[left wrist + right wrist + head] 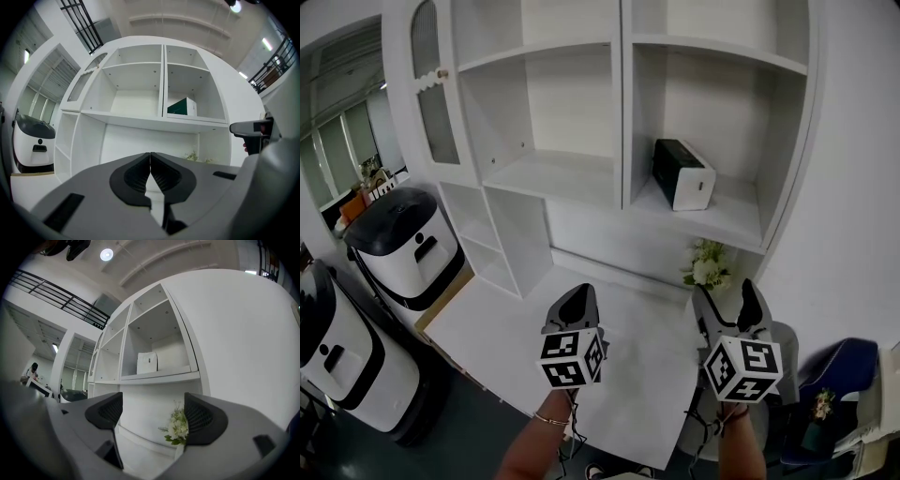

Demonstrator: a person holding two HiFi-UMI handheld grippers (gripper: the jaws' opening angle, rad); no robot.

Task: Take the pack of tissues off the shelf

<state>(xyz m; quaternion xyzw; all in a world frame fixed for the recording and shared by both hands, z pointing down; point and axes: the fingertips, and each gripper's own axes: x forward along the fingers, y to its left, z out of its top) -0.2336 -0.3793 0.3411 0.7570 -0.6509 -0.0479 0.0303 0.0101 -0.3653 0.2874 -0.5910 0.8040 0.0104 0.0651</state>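
Note:
The pack of tissues (683,173), dark on top with a white end face, stands on the lower right shelf (727,217) of a white shelf unit. It also shows in the left gripper view (183,107) and the right gripper view (147,363). My left gripper (578,303) is shut and empty, held over the white table well below the shelf. To its right, my right gripper (730,300) stands open with nothing between its jaws, also low and short of the pack.
A small bunch of white flowers (707,265) stands under the pack's shelf, just beyond my right gripper. A white table (502,333) lies under both grippers. Two white-and-black machines (401,242) stand at the left. A blue chair (844,370) is at the right.

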